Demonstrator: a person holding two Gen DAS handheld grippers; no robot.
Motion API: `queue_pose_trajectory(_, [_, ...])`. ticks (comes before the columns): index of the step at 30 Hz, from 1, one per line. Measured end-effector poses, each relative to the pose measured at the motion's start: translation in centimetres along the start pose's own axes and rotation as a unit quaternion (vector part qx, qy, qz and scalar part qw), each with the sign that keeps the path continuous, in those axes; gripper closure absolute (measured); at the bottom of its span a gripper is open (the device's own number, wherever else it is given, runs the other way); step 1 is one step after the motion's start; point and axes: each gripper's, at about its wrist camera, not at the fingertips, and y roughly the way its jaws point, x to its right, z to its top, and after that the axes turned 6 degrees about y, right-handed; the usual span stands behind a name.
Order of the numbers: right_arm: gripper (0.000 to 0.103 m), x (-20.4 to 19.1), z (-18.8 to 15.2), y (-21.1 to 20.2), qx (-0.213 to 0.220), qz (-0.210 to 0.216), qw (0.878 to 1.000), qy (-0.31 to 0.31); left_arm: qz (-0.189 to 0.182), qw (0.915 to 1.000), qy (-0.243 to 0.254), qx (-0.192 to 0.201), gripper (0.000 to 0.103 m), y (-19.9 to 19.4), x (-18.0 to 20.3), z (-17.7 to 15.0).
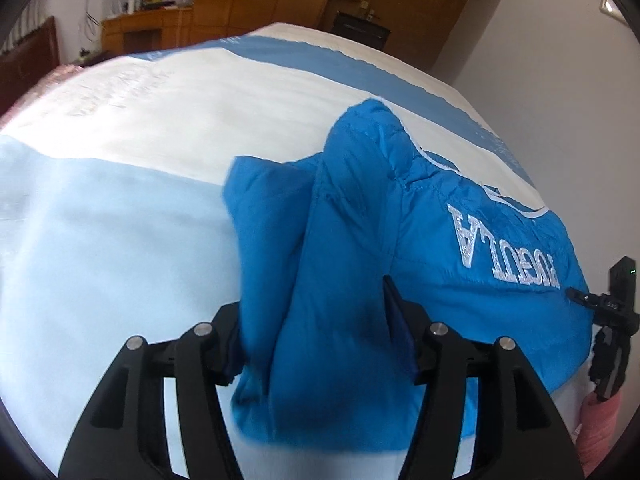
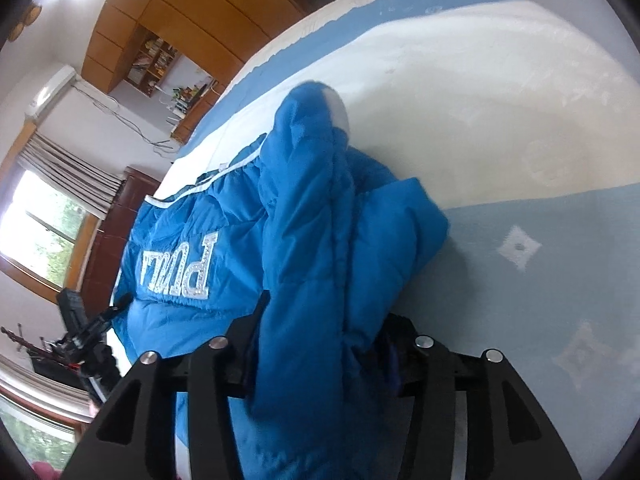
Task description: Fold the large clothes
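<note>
Blue padded jacket [image 1: 472,240] spread on the bed [image 1: 120,248], well short of the far edge, silver lettering [image 1: 500,248] facing up and reading upside down from here. Each sleeve drawn up into a ridge and angled in over the body.

Left gripper [image 1: 312,304] standing about half apart, left sleeve [image 1: 340,208] bulging between the fingers; no firm pinch to be seen, fabric blurred as if slack. Right gripper [image 2: 328,308] likewise part open, right sleeve [image 2: 304,220] bunched between the fingers, loose rather than clamped.

Probably the moment of laying both sleeves down across the back.

Risks from here:
- Puffy filling springing back. Sleeves likely to rise or roll outward toward the bed's side edges once unsupported, undoing the fold.
- Slippery shell fabric. Could slide off the body instead of lying flat, more so since both ridges look twisted rather than smoothed.
- Snagging on withdrawal. Fabric wrapped close around the fingers on both sides; pulling back without opening wider or lifting clear could drag a sleeve along.
- Uneven placement. Right sleeve heaped higher with a loose fold spilling toward the pale blue part of the cover, so a lopsided bundle at the next fold.
- Sleeves overlapping into one thick lump at the middle.
</note>
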Motion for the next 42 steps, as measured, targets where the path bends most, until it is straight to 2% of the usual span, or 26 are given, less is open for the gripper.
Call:
queue_pose_trajectory(5, [0.054, -1.3, -0.7, -2.7, 0.024, -0.043, 0.998, -0.027, 0.04, 0.999, 0.007, 0.02, 0.044, -3.9, 0.7, -1.3])
queue_pose_trajectory(10, [0.054, -3.8, -1.5, -4.9, 0.051, -0.093, 0.992, -0.068, 0.082, 0.9953, 0.025, 0.045, 0.044, -7.4, 2.1, -2.3])
queue_pose_trajectory(18, [0.054, -8.1, -3.2, -7.1, 0.089, -0.119, 0.981, -0.125, 0.126, 0.9844, 0.078, 0.095, 0.041, -9.9, 6.6, -2.4])
queue_pose_trajectory(21, [0.054, -9.4, -3.9, -6.8, 0.092, -0.124, 0.978, -0.14, 0.131, 0.9803, 0.097, 0.111, 0.038, -10.2, 8.1, -2.2])
queue_pose_trajectory(24, [0.054, -10.4, -4.4, -6.3, 0.09, -0.122, 0.977, -0.15, 0.119, 0.9798, 0.109, 0.118, 0.036, -10.2, 9.1, -2.0])
queue_pose_trajectory(27, [0.054, -11.0, -4.6, -5.3, 0.087, -0.135, 0.974, -0.158, 0.105, 0.9818, 0.111, 0.113, 0.034, -9.2, 9.6, -1.7])
queue_pose_trajectory(31, [0.054, -11.1, -4.9, -3.9, 0.079, -0.146, 0.973, -0.159, 0.087, 0.9866, 0.107, 0.087, 0.034, -6.6, 9.4, -1.2])
queue_pose_trajectory(37, [0.054, -9.7, -5.2, -1.5, 0.06, -0.165, 0.974, -0.146, 0.097, 0.9899, 0.099, 0.029, 0.034, -1.6, 7.8, -1.3])
queue_pose_trajectory(42, [0.054, -8.3, -5.2, 0.0, 0.042, -0.153, 0.979, -0.129, 0.094, 0.9901, 0.102, 0.018, 0.033, 0.0, 7.3, -2.0])
